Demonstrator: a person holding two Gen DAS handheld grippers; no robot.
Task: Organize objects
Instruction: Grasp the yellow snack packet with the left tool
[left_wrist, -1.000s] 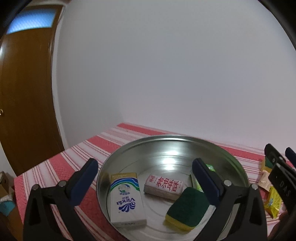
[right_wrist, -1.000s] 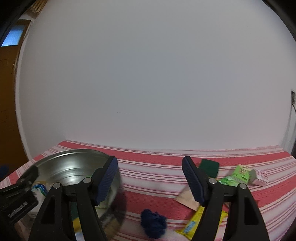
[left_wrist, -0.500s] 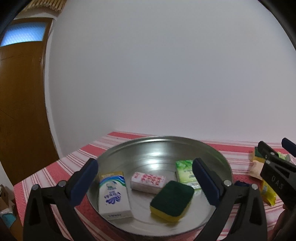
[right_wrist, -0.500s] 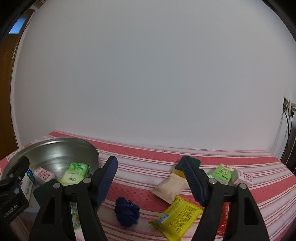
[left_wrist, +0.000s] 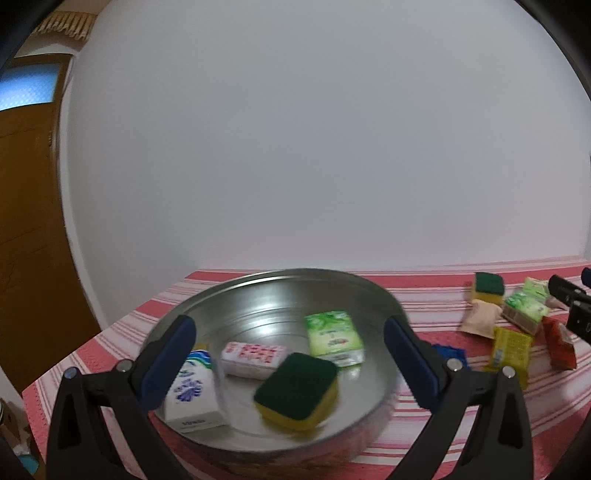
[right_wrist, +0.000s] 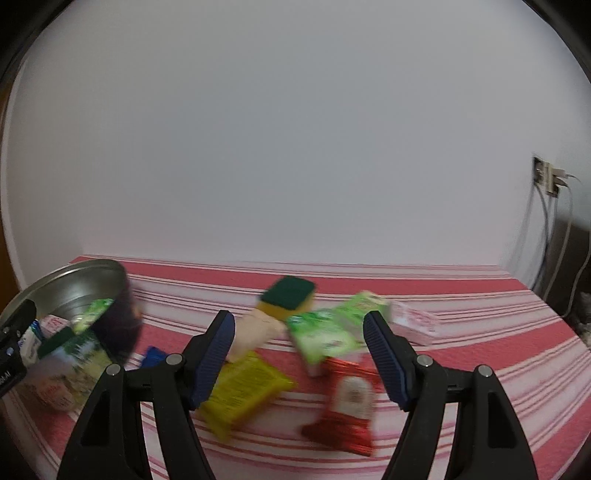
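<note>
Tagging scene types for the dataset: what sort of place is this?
Probably a room in a home, not a lab: a table under a red striped cloth, a wooden door, a wall socket with plugs and cables, and household packets beside a metal basin.

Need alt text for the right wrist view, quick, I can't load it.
The open, empty right hand-held gripper points over loose packets on a red-striped tablecloth: yellow packet, red packet, green cartons, a sponge. Metal basin at left.
</note>
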